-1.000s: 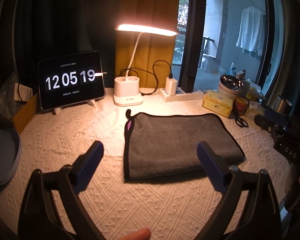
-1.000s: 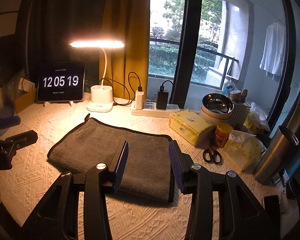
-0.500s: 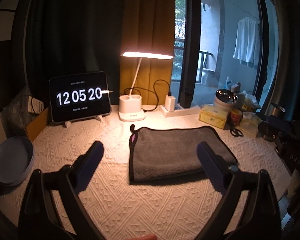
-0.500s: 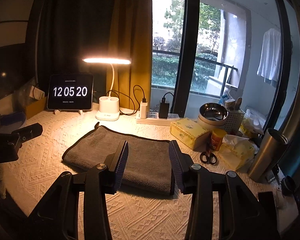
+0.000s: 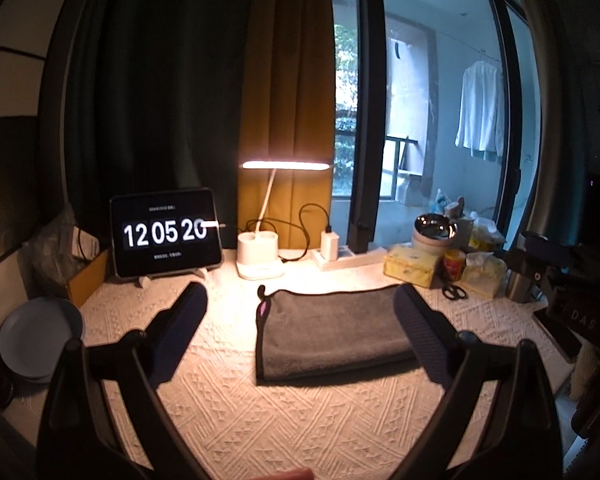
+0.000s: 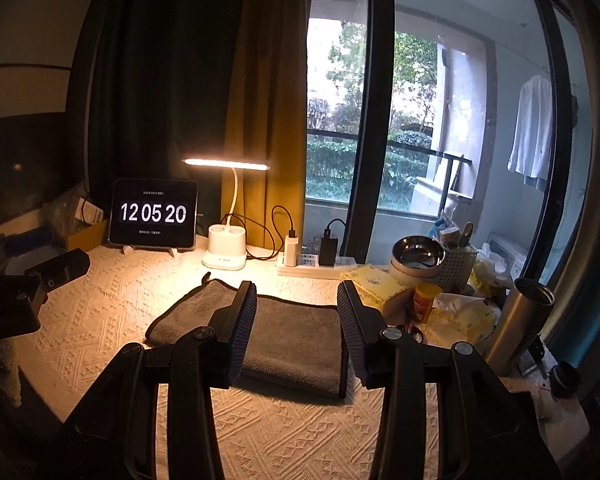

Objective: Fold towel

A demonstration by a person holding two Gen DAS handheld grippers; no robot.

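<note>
A grey towel [image 5: 332,328] with a dark edge lies folded flat on the cream textured tablecloth [image 5: 260,412]; it also shows in the right wrist view [image 6: 292,340]. A small loop sticks out at its back left corner [image 5: 262,294]. My left gripper [image 5: 300,320] is wide open and empty, held above and in front of the towel. My right gripper [image 6: 296,308] is open and empty, also held above the towel's near edge, not touching it. The left gripper body [image 6: 24,292] shows at the left of the right wrist view.
A tablet clock [image 5: 166,236], a lit desk lamp [image 5: 260,256] and a power strip [image 6: 312,260] stand at the back. A yellow tissue box [image 5: 410,268], scissors [image 5: 454,292], steel bowls [image 6: 418,254] and a steel tumbler [image 6: 520,320] crowd the right. A blue plate [image 5: 36,338] sits at left.
Both grippers have risen and pulled back from the towel, so it looks smaller and farther. The towel has not moved. The clock went from 12:05:19 to 12:05:20.
</note>
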